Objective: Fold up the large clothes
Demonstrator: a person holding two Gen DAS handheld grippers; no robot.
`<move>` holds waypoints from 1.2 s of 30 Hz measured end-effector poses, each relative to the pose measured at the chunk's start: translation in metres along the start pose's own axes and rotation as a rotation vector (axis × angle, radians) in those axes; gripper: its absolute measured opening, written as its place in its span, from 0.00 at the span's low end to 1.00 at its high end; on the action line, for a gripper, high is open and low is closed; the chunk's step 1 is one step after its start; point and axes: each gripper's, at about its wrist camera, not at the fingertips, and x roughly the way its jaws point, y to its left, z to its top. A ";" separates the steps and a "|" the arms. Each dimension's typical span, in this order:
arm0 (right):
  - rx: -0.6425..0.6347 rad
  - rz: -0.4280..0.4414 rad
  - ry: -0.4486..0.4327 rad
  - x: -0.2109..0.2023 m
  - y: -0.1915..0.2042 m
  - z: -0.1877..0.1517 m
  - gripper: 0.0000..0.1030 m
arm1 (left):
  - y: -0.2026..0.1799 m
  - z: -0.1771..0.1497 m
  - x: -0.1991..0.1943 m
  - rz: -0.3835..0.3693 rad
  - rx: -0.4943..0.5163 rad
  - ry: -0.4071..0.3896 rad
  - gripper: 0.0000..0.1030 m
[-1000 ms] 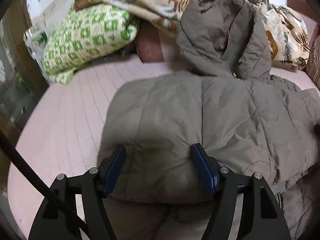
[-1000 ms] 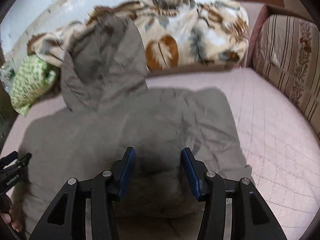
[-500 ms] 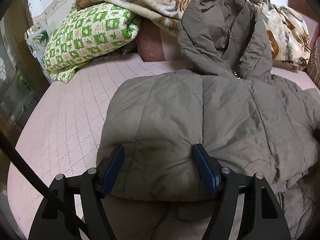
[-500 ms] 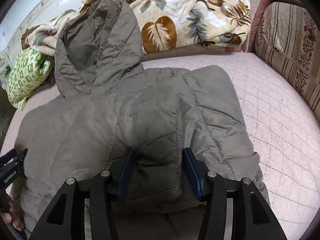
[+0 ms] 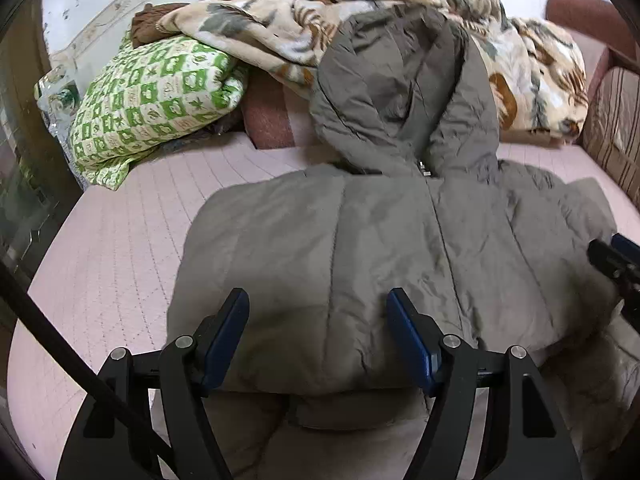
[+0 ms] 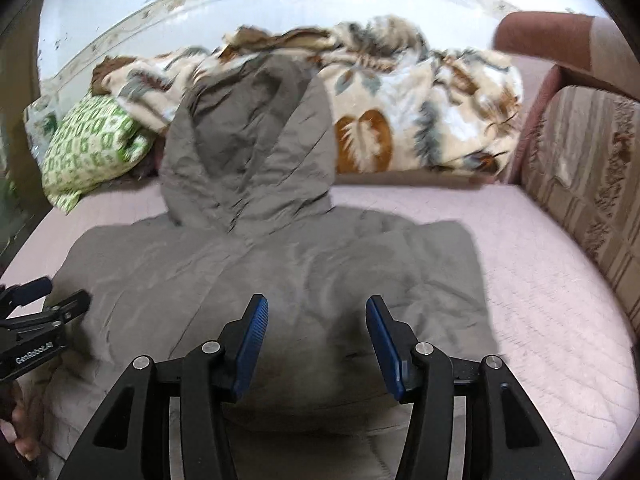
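Note:
A large grey-brown padded hooded jacket (image 5: 360, 248) lies on the pink quilted bed (image 5: 112, 248), folded over itself, its hood (image 5: 400, 92) propped against the bedding behind. It also shows in the right wrist view (image 6: 280, 264). My left gripper (image 5: 318, 332) is open, its jaws either side of the jacket's folded near-left edge. My right gripper (image 6: 316, 336) is open over the jacket's near-right part, nothing between its pads. Each gripper shows at the edge of the other's view: right gripper (image 5: 616, 260), left gripper (image 6: 36, 312).
A green-and-white patterned pillow (image 5: 152, 100) and a leaf-print blanket (image 5: 520, 72) are piled at the back of the bed. A striped sofa cushion (image 6: 592, 184) stands on the right. A dark wooden frame (image 5: 24, 120) borders the left.
Both grippers have pulled back and up from the jacket, so more of the bed and hood shows. The right gripper's jaws have opened wider. The jacket has stayed folded.

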 end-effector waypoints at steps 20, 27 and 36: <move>-0.063 -0.020 0.157 0.037 0.007 -0.019 0.56 | -0.005 -0.010 0.018 0.019 0.041 0.046 0.69; -0.066 -0.023 0.160 0.037 0.007 -0.018 0.56 | -0.006 -0.010 0.018 0.026 0.047 0.041 0.69; -0.066 -0.023 0.160 0.037 0.007 -0.018 0.56 | -0.009 -0.010 0.017 0.039 0.057 0.025 0.69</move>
